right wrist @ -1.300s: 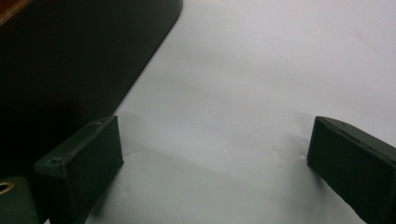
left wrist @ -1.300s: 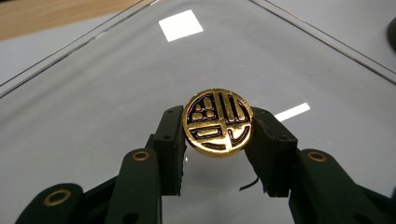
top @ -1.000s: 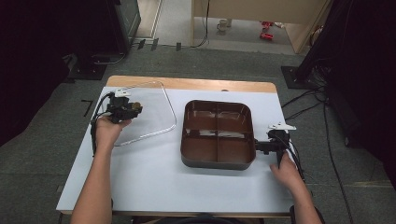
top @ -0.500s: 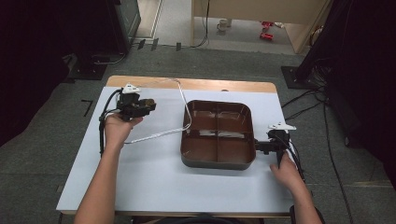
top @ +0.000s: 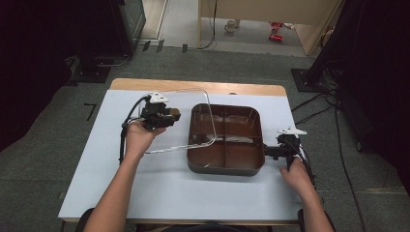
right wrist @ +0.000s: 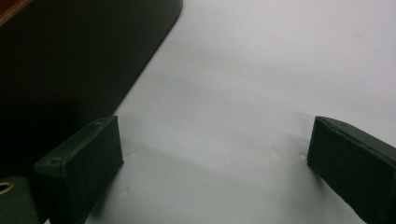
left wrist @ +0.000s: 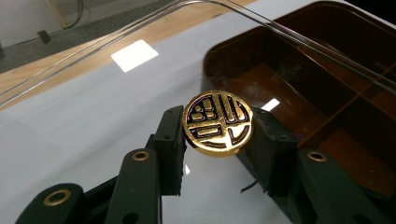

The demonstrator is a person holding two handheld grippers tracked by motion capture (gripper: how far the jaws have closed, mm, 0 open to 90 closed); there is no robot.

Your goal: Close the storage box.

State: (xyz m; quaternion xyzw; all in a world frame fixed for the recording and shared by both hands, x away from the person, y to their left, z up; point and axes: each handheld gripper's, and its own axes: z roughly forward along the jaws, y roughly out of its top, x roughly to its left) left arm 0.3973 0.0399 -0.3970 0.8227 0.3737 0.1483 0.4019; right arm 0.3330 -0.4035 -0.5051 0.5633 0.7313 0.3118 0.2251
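Observation:
A clear plastic lid (top: 181,133) hangs tilted, its right edge over the left part of the brown compartment tray (top: 225,170). My left gripper (top: 173,115) is shut on the lid's round gold knob (left wrist: 217,122), which sits squeezed between the two black jaws of the left gripper (left wrist: 217,137). Through the lid, the tray (left wrist: 299,107) lies just ahead. My right gripper (top: 270,151) rests on the table against the tray's right side. In the right gripper view it (right wrist: 215,154) is open, with bare white table between the jaws and the dark tray wall (right wrist: 70,60) to the left.
The white table (top: 121,188) has a wooden strip (top: 145,84) along its far edge. Cables trail on the floor at the right, and dark equipment stands beyond the table on both sides.
My left gripper has carried the clear lid to the right, from the table's left part to over the tray's left edge. The right gripper has stayed put.

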